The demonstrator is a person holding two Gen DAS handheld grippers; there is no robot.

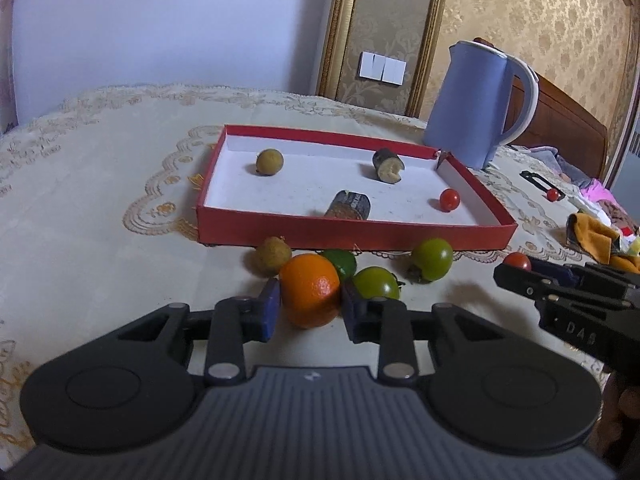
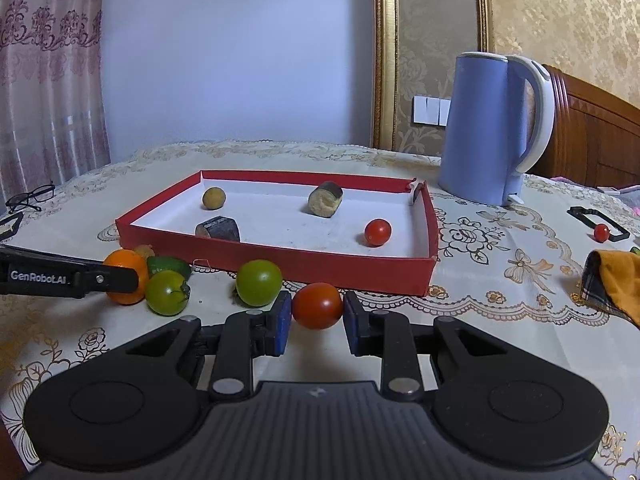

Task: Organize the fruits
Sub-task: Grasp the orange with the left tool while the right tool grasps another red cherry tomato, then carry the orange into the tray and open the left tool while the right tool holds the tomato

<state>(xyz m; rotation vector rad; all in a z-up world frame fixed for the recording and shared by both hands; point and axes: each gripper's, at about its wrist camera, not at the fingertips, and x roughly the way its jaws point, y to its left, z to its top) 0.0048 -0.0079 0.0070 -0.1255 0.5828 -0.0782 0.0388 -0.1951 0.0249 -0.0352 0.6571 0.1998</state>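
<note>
A red tray [image 1: 352, 236] [image 2: 280, 258] holds a brown round fruit [image 1: 269, 162], two dark cut pieces [image 1: 387, 165] [image 1: 348, 205] and a red cherry tomato [image 1: 449, 199]. In front of it lie an orange [image 1: 310, 290] [image 2: 124, 266], a brown fruit [image 1: 273, 255], a lime [image 1: 343, 262], and two green tomatoes [image 1: 376, 283] [image 1: 433, 259]. My left gripper [image 1: 308, 312] has its blue pads against both sides of the orange. My right gripper [image 2: 317, 320] [image 1: 520, 270] has its pads around a red tomato [image 2: 317, 305]; a thin gap shows on each side.
A blue kettle [image 1: 476, 104] [image 2: 492, 128] stands behind the tray's right corner. A black clip with a red tomato [image 2: 601, 232] and an orange cloth [image 2: 616, 284] lie at the right. Glasses [image 2: 30, 196] lie at far left. An embroidered tablecloth [image 1: 100, 184] covers the table.
</note>
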